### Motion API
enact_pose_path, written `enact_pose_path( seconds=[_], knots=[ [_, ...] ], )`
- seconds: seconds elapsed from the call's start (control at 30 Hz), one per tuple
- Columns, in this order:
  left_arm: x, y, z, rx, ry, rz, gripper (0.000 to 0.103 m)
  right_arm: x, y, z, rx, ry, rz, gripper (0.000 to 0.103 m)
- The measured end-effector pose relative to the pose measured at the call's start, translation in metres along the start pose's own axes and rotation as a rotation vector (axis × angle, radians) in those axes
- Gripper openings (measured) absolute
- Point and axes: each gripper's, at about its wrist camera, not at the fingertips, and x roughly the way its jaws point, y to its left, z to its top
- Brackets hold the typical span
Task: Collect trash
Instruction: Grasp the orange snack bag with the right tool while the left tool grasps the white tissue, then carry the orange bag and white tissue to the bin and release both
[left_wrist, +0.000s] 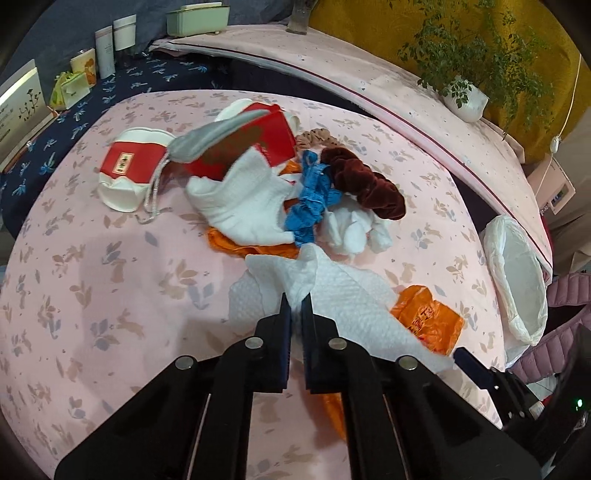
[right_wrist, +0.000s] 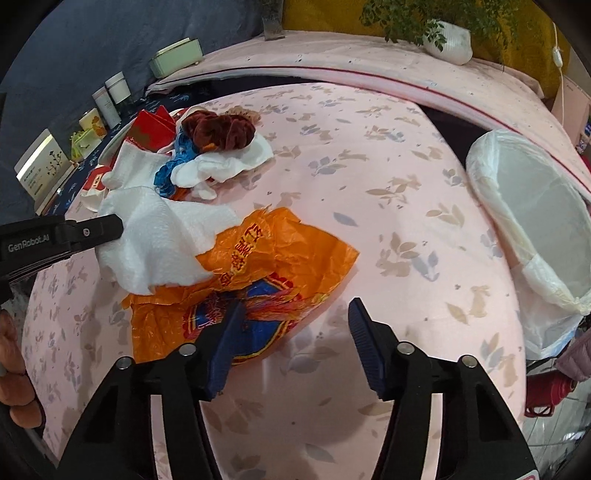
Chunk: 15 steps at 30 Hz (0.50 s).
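Just starting: my left gripper (left_wrist: 295, 301) clenched on white paper towel (left_wrist: 332, 291) mid-frame, right gripper (right_wrist: 295, 314) released over orange wrapper (right_wrist: 258, 258); bin (right_wrist: 535, 221) at right looks empty, pile (left_wrist: 295, 177) left

The right gripper (right_wrist: 295, 314) hangs over the pink tablecloth (right_wrist: 369, 184), jaws apart, its left finger over the near edge of an orange plastic bag (right_wrist: 258, 266). A white paper towel (right_wrist: 166, 243) lies across the bag's far left corner, and the left gripper (right_wrist: 110, 227) reaches in from the left onto that towel. Beyond the bag sits a heap with a dark red scrunchie (right_wrist: 218, 129), a blue ribbon (right_wrist: 173, 166) and red packets (right_wrist: 151, 127). Right of the bag, well apart, stands a lined bin (right_wrist: 491, 184).
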Motion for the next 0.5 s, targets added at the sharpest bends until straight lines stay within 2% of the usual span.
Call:
enact_pose_path(
  seconds=[0.1,0.13,0.2,0.37,0.5],
  knots=[
    [-0.002,0.008,-0.003,0.004,0.003,0.018,0.005,0.006,0.007,0.0,-0.002,0.01,0.027,0.033],
    [-0.001,0.009,-0.005,0.008,0.006,0.025,0.005,0.007,0.01,0.001,-0.013,0.013,0.03,0.022],
    [-0.001,0.011,-0.006,0.008,0.01,0.03,0.005,0.006,0.014,0.002,-0.021,0.017,0.051,0.005],
    [-0.016,0.001,-0.005,0.029,-0.014,0.005,0.004,-0.018,0.013,0.013,-0.026,-0.038,0.052,0.003],
    [-0.035,-0.024,0.005,0.071,-0.055,-0.036,0.004,-0.05,-0.003,0.032,-0.009,-0.105,0.012,0.003]
  ],
)
